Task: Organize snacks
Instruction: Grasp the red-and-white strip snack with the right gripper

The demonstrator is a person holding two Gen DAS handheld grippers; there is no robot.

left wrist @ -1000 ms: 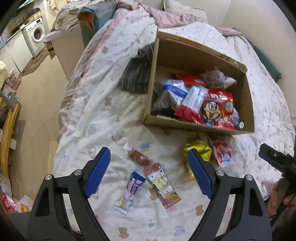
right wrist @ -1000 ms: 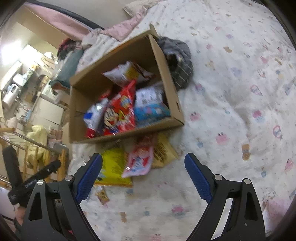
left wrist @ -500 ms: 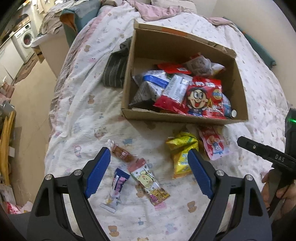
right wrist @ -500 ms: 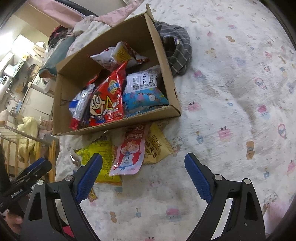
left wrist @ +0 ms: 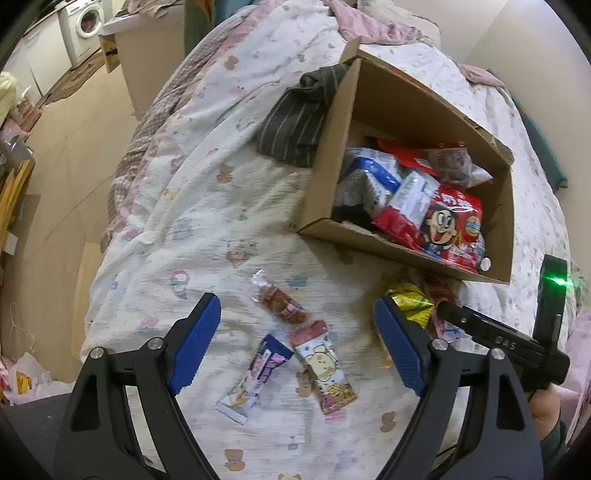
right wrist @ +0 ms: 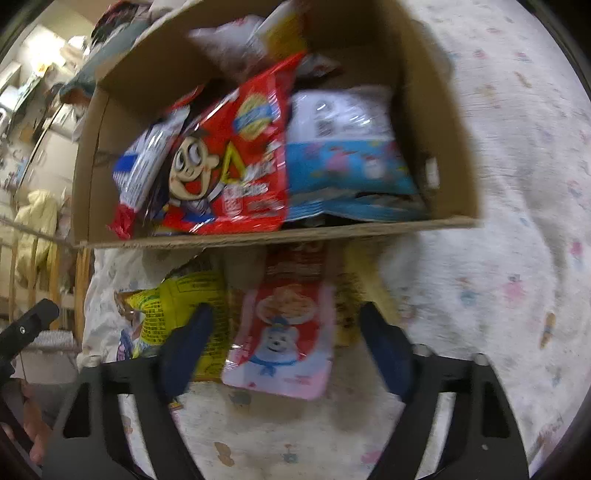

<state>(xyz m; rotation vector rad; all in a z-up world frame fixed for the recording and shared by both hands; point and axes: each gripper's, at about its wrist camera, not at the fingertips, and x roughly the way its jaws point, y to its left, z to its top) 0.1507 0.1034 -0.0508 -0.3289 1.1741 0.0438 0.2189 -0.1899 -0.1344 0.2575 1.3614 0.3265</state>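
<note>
A cardboard box (left wrist: 502,218) (right wrist: 88,155) full of snack bags lies on the bed. My left gripper (left wrist: 297,341) hangs open above three small packets: a brown cookie pack (left wrist: 282,304), a blue-and-pink bar (left wrist: 256,373) and a bear-print packet (left wrist: 325,365). My right gripper (right wrist: 284,345) is low over a pink polar-bear packet (right wrist: 286,339), which lies between its closing jaws; the blurred pads are not seen to press on it. A yellow bag (right wrist: 177,306) (left wrist: 410,301) lies beside it, and another yellow pack (right wrist: 349,295) underneath.
A striped dark cloth (left wrist: 295,125) lies left of the box. The bed edge drops to the floor (left wrist: 62,162) on the left, with a washing machine (left wrist: 85,26) beyond. A hand (left wrist: 546,410) holds the right gripper's handle (left wrist: 498,339).
The right gripper came down and closer to the pink polar-bear packet and its jaws narrowed. The left gripper shifted sideways, so the box now sits to the right, its opening unchanged.
</note>
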